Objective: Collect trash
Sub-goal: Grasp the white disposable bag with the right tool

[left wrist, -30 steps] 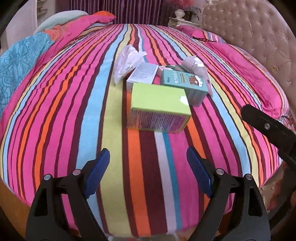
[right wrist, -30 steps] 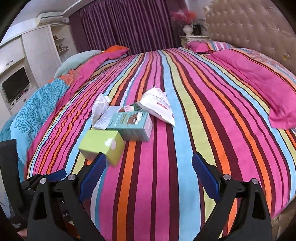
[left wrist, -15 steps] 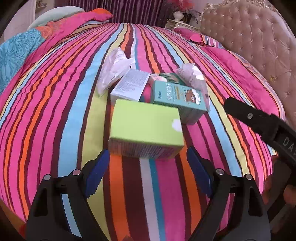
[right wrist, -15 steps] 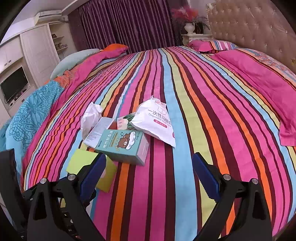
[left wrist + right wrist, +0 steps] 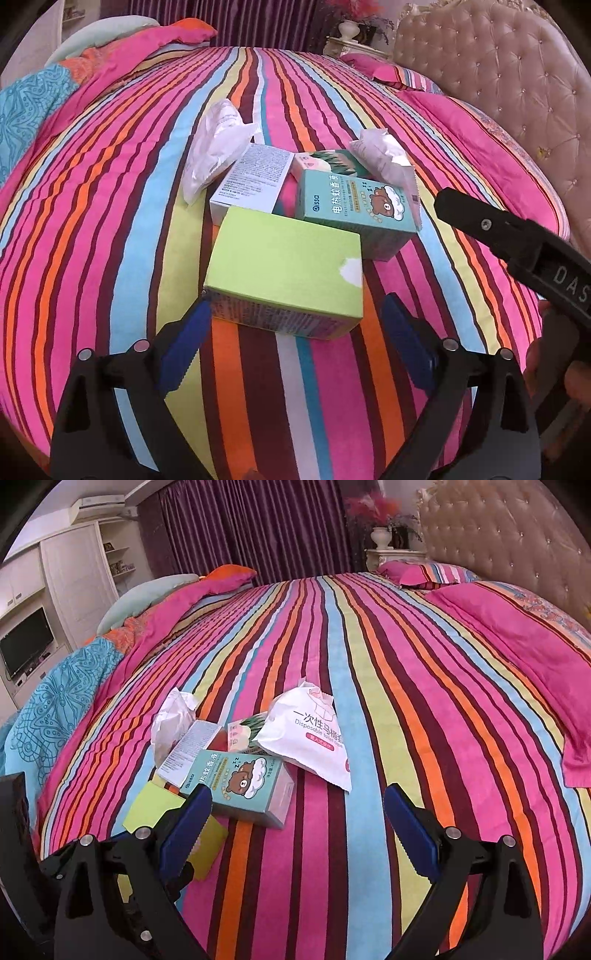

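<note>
In the left wrist view the left gripper (image 5: 291,325) stands spread wide, its blue pads on either side of the near end of a lime-green box (image 5: 284,273) that lies flat on the striped bedspread (image 5: 92,229); the left pad sits right at the box's near left corner, whether touching I cannot tell, while the right pad stands just clear of the right corner, so nothing is clamped; behind the green box, touching or overlapping it, lie a white box with small print (image 5: 251,181) and a teal box with a cartoon bear (image 5: 358,214), with a small green-and-pink packet (image 5: 325,164) wedged between them; a crumpled white wrapper (image 5: 214,155) lies at the far left of the heap and a white pouch (image 5: 384,155) at the far right, leaning on the teal box; the black body of the right gripper (image 5: 524,251) reaches in from the right edge, beside a tufted headboard (image 5: 498,81); in the right wrist view the right gripper (image 5: 297,819) is likewise released and holds nothing, hanging over the bedspread near the same heap; its left pad overlaps the near corner of the teal box (image 5: 243,786) in the picture, contact unclear; the lime-green box (image 5: 155,805) shows partly behind that finger, with the left gripper's black frame low at the left; the white pouch (image 5: 310,738), printed with "Disposable", lies just beyond the teal box, the white box (image 5: 188,749) and crumpled wrapper (image 5: 171,720) to its left; purple curtains (image 5: 258,528) hang at the far side.
</note>
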The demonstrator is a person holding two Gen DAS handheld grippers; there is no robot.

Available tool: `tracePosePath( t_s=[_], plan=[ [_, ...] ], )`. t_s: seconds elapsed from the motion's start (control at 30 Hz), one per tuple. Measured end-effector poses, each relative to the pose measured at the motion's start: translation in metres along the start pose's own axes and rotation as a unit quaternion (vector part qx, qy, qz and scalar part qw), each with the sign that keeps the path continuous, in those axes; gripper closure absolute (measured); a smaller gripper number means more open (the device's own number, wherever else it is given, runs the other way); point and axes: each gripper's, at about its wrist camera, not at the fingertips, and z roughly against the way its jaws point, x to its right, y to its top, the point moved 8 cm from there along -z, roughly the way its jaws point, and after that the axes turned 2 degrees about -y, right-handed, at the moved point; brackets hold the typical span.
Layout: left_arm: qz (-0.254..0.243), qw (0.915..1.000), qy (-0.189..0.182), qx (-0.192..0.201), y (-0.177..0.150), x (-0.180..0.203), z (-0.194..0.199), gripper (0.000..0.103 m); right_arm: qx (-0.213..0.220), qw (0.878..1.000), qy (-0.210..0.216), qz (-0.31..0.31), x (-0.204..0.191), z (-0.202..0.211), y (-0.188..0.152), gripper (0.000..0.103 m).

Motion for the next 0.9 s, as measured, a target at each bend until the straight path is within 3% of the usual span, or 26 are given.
tracePosePath(
  t_s=[0.9],
  plan=[
    [-0.019,0.9983,0.045,-0.031,0.007,-0.007,-0.038,0.012,-0.034,0.999,-0.019,0.005,0.010,-0.066,0.024,0.013]
  ],
)
